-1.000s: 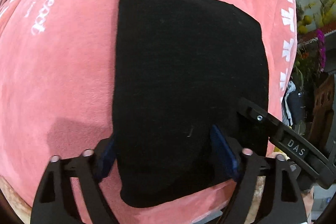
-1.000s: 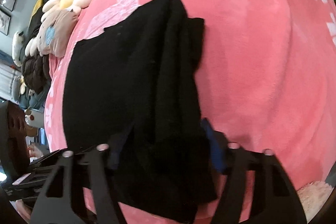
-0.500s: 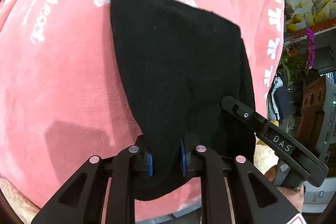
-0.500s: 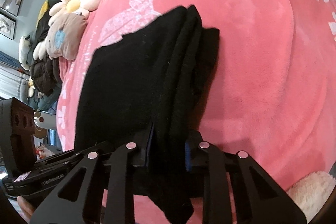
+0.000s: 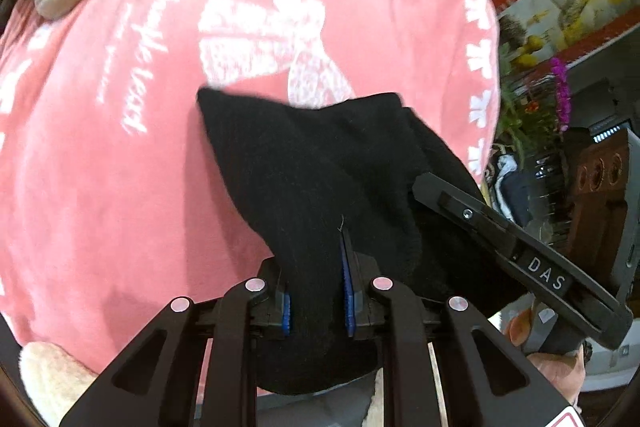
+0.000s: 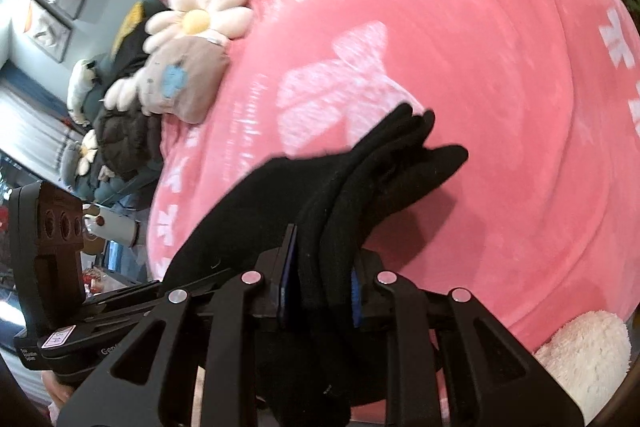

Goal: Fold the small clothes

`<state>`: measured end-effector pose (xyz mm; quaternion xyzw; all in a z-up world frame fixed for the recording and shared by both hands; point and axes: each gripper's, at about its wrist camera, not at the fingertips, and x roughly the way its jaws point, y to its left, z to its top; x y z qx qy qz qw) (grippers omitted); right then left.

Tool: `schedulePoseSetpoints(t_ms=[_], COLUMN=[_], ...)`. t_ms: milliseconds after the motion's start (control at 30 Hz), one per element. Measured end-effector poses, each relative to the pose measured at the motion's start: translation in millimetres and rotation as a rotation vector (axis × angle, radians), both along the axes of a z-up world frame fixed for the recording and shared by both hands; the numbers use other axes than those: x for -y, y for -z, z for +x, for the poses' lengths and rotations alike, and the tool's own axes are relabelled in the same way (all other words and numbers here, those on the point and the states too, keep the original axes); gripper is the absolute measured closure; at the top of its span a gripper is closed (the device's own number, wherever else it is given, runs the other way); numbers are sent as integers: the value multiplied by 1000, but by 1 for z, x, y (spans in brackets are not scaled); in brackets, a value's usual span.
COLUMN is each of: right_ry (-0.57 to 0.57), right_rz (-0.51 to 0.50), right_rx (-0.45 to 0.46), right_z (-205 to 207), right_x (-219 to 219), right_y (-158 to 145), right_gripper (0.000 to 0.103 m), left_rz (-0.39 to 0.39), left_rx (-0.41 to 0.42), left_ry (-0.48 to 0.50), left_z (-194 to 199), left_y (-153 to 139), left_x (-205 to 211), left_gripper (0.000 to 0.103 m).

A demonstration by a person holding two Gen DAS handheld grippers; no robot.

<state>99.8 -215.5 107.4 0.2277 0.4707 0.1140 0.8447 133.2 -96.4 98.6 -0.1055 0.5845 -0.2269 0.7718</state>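
Left hand-held gripper (image 5: pixel 318 301) clenched on the near edge of a folded black garment (image 5: pixel 320 179), blue pads pressing the cloth; jaws just closed onto it. Right hand-held gripper (image 6: pixel 320 295) likewise closed and clamped on the garment's stacked layers. Garment hangs from both above a pink blanket (image 5: pixel 120 187) with white print; a daisy plush (image 6: pixel 192 39) lies beyond.

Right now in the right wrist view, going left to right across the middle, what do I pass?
Dark jacket pile → daisy plush → white butterfly print → black garment pinched in the right claw → bare pink blanket.
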Motion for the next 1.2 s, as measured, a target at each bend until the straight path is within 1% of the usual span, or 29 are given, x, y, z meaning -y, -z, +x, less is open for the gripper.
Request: schedulePoseSetpoints(t_ms=[100,167,267,367,467,500,533,567,600,633,667,700,733,767,833,867,900,933,967,1000,1033,1067,1133,1200], right_ry=[-38,-66,-107,-148,-187,-192,-201,-205,-202,-213,-212,-200,-196,-187,-182,-173,-172,-175,-176,-175,-172,-167,-176,-182], right_rz=[7,10,15,10,17,16,14,3,-24,-44,-65,-100,-131,-169,-202,-198,-186,-181,-194,-204,-207,-208,-229,-260], right_rx=[80,132,208,281,341,345,342,325,305,271,231,163,83,22,-65,-86,-89,-85,-71,-58,-51,-43,-38,-72], right_z=[-4,-6,-10,-13,-11,-9,-7,-2,3,6,10,15,17,17,13,9,7,6,10,15,21,29,47,63], right_x=[-23,-39,-67,-97,-125,-131,-137,-146,-153,-157,-160,-163,-164,-164,-161,-158,-157,-157,-159,-161,-163,-167,-178,-187], right_y=[-34,-52,-74,-86,-84,-81,-74,-62,-45,-26,-7,23,54,79,109,114,114,111,107,102,100,97,99,108], right_gripper=[83,83,83,83,83,83,83,82,82,79,78,76,75,75,75,75,75,75,72,62,45,38,30,27], left_rz=[-3,-1,7,19,31,31,28,39,57,77,88,96,102,117,147,175,160,96,60,27,21,24,51,72], left_rx=[73,127,209,280,343,364,384,390,382,365,338,306,270,215,86,45,38,40,48,69,94,103,119,134], left_ry=[9,6,-11,-24,-32,-41,-50,-56,-61,-67,-71,-87,-110,-136,-176,-197,-214,-240,-254,-270,-278,-276,-264,-240], left_z=[-9,-18,-28,-35,-43,-43,-44,-43,-42,-39,-36,-33,-32,-30,-28,-30,-34,-37,-37,-36,-34,-33,-26,-24], left_y=[-28,-44,-70,-84,-90,-89,-83,-74,-64,-49,-24,2,29,60,114,130,136,133,129,122,116,114,109,107], left_x=[-21,-38,-73,-100,-133,-142,-153,-161,-168,-175,-180,-183,-189,-194,-205,-209,-216,-224,-228,-233,-235,-235,-232,-225], left_gripper=[88,88,88,88,88,87,87,86,83,79,78,74,69,69,70,71,71,71,71,71,69,69,68,68])
